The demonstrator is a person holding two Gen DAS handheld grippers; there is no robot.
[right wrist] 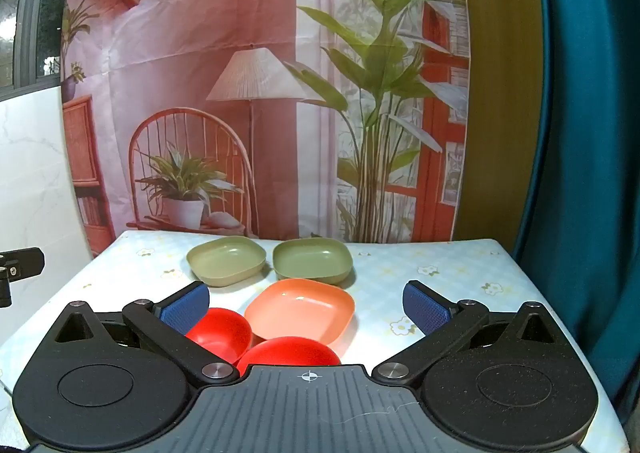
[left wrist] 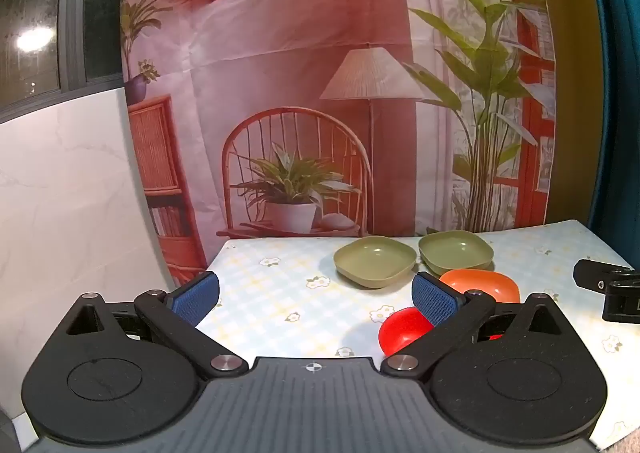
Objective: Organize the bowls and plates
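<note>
Both the left tongs (left wrist: 316, 299) and right tongs (right wrist: 306, 305) are hanging released; five dishes are lying unstacked on the worktop (right wrist: 440, 265), nothing sorted.

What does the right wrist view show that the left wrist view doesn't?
Only the right wrist view: a second red bowl in front of the orange plate, and its own open right claw.

Only the left wrist view: its own open left claw, empty over the tablecloth.

Both: two green plates side by side at the back, the orange plate, and one red bowl.
</note>
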